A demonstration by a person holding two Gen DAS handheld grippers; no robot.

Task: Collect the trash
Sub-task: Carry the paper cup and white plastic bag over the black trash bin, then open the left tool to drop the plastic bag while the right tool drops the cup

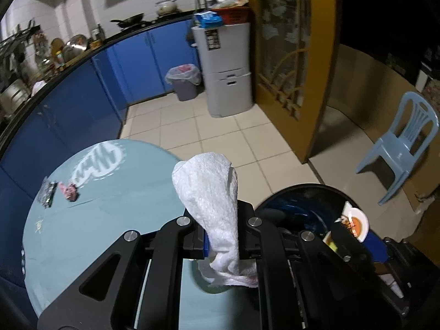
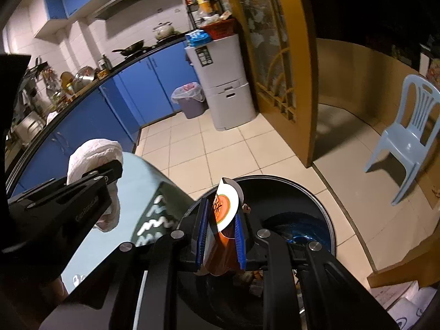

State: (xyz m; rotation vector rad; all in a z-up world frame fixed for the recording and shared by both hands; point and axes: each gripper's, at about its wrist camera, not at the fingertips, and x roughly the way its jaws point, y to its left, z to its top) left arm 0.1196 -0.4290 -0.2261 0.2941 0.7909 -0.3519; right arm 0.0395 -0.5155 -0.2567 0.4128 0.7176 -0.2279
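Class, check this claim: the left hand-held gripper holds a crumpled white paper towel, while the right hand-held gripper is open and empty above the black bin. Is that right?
Not quite. The left hand-held gripper does hold the crumpled white paper towel, but the right hand-held gripper is not empty: the right wrist view shows it shut on an orange-and-white food packet above the black bin.

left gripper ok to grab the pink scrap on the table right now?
Probably not yet. The left gripper is shut on a white paper towel, so it has no free grip. The path itself looks open: the pink scrap lies uncovered on the light blue table, beside a dark wrapper.
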